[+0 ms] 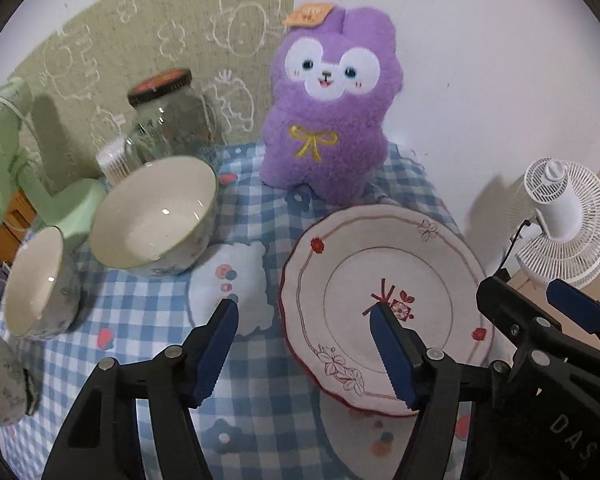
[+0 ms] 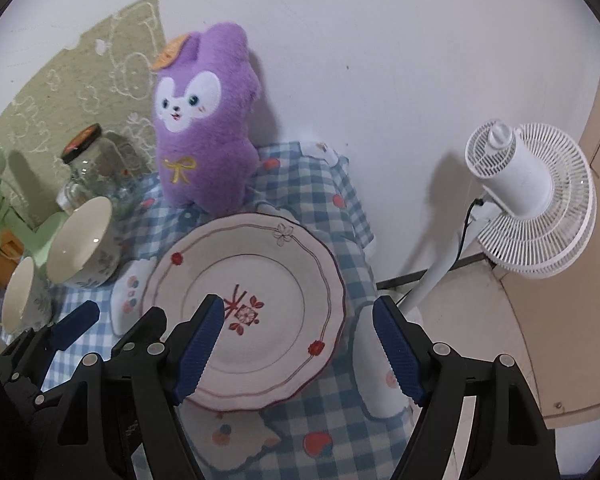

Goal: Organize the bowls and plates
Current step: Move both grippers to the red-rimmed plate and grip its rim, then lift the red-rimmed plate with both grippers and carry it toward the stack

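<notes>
So I've got both grippers hovering low over the table, side by side, pointing toward the wall. My left gripper (image 1: 306, 340) is spread wide with nothing between the jaws; its right finger sits over the plate (image 1: 384, 304) near the painted motif in the middle, and its left finger is over the checked tablecloth (image 1: 140, 320). My right gripper (image 2: 300, 340) is spread wide too, also holding nothing: its left finger hangs over the plate's centre, its right finger is past the plate's right rim, out over the table edge. Can't tell if any finger actually touches the plate.

The plate lies flat, face up, on the right part of the table, just in front of the purple plush toy (image 1: 332, 120). It's round, so no real long axis; the motif's two crossed sticks point away from me, toward the toy.

Left of the plate sits the large bowl (image 1: 156, 216), upright, mouth up. Further left, close to it, is a smaller bowl (image 1: 40, 284), also upright, and the rim of another cup-like bowl (image 1: 0, 380) pokes in at the left edge. A glass jar (image 1: 168, 120) stands behind the big bowl.
</notes>
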